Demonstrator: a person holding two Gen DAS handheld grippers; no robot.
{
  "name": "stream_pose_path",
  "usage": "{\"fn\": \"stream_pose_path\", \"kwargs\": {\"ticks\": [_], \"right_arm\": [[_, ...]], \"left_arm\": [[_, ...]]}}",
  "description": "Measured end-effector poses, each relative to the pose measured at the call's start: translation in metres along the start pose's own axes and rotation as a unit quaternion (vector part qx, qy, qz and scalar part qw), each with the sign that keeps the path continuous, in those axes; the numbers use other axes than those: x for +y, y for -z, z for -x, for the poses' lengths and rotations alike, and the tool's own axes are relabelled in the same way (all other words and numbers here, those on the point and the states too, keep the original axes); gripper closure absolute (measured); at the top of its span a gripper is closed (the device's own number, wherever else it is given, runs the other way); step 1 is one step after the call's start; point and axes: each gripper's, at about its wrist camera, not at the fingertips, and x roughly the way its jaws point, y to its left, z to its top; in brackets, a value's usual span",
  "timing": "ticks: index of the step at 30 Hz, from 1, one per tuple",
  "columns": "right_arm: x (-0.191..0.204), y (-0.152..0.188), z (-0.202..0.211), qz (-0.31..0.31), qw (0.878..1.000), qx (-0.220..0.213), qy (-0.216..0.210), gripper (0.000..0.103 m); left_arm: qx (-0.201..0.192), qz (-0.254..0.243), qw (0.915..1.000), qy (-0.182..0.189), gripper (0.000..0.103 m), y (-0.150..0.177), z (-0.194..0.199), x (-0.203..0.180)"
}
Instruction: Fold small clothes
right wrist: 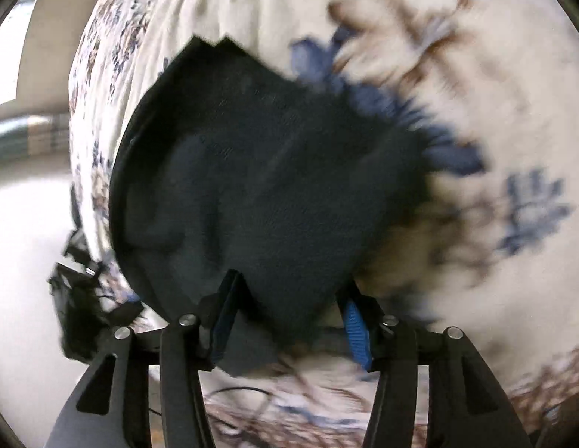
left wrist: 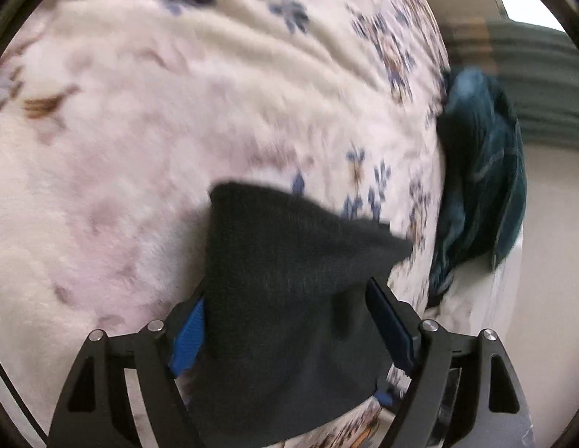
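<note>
**Ana:** Blue-padded fingers [left wrist: 188, 336] of the left gripper [left wrist: 289, 339] frame a black knit garment [left wrist: 289, 280] right up against the lens. Is it actually pinched?

**Ben:** I can't tell. The jaws stand wide with cloth bunched between them, and the contact is hidden. Same for the right gripper [right wrist: 289, 321]: the dark cloth [right wrist: 259, 171] hangs into the gap between its pads [right wrist: 356, 332], but no clear clamp shows

**Ana:** Where's the garment?

**Ben:** Lifted or draped over the floral fleece blanket [left wrist: 140, 149], stretched between both tools. It looks small, soft, ribbed and limp, with a bound edge curving along one side in the right view

**Ana:** Which step, then?

**Ben:** I'd judge a fold in progress, carrying one edge across. Next calls for laying it flat and matching edges. A teal cloth [left wrist: 480, 171] sits at the blanket's edge, apart
</note>
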Motion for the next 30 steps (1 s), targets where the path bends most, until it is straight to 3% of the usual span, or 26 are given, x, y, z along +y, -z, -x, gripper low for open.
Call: {"fn": "stream_pose_path", "kwargs": {"ticks": [3, 6, 7, 8, 11, 14, 16, 19, 20, 21, 22, 24, 26, 30], "right_arm": [[-0.012, -0.001, 0.033, 0.018, 0.999, -0.026, 0.036, 0.048], [-0.008, -0.028, 0.068, 0.039, 0.996, -0.062, 0.041, 0.048], [0.003, -0.042, 0.075, 0.057, 0.995, -0.077, 0.032, 0.048], [0.009, -0.053, 0.079, 0.069, 0.994, -0.086, 0.025, 0.048], [0.033, -0.092, 0.076, 0.109, 0.988, -0.108, 0.005, 0.047], [0.051, -0.129, 0.048, 0.146, 0.986, -0.078, -0.008, 0.047], [0.071, -0.155, 0.014, 0.18, 0.983, -0.039, -0.001, 0.047], [0.096, -0.172, -0.02, 0.252, 0.968, 0.0, 0.01, 0.047], [0.099, -0.17, -0.021, 0.266, 0.964, -0.003, 0.015, 0.054], [0.108, -0.169, -0.019, 0.288, 0.957, -0.023, 0.017, 0.085], [0.113, -0.169, -0.016, 0.297, 0.954, -0.037, 0.023, 0.097], [0.119, -0.17, -0.009, 0.291, 0.955, -0.06, 0.021, 0.097], [0.121, -0.172, 0.001, 0.274, 0.958, -0.08, 0.016, 0.097], [0.117, -0.179, 0.007, 0.241, 0.964, -0.104, 0.043, 0.098]], "left_arm": [[-0.028, 0.003, 0.9994, -0.018, 0.024, -0.018, -0.006, 0.0], [-0.047, 0.0, 0.9986, -0.022, 0.026, -0.033, -0.018, 0.0], [-0.054, -0.002, 0.9985, -0.014, 0.033, -0.034, -0.017, 0.001], [-0.06, -0.007, 0.9982, -0.007, 0.049, -0.037, -0.017, 0.0], [-0.068, -0.027, 0.9973, -0.008, 0.063, -0.039, -0.016, -0.005], [-0.072, -0.022, 0.9972, -0.002, 0.065, -0.037, -0.009, 0.002], [-0.073, -0.016, 0.9972, 0.0, 0.065, -0.036, -0.007, 0.005], [-0.063, -0.013, 0.9979, 0.002, 0.064, -0.038, -0.006, 0.007], [-0.061, -0.016, 0.998, -0.003, 0.064, -0.038, -0.004, 0.007], [-0.058, -0.02, 0.9981, -0.008, 0.063, -0.037, -0.002, 0.006], [-0.062, -0.028, 0.9975, -0.02, 0.063, -0.035, 0.003, 0.005], [-0.078, -0.05, 0.9943, -0.054, 0.059, -0.027, 0.014, 0.003], [-0.101, -0.069, 0.9875, -0.099, 0.031, -0.011, 0.029, 0.002], [-0.114, -0.077, 0.9698, -0.201, 0.027, 0.019, 0.042, 0.016]]}}
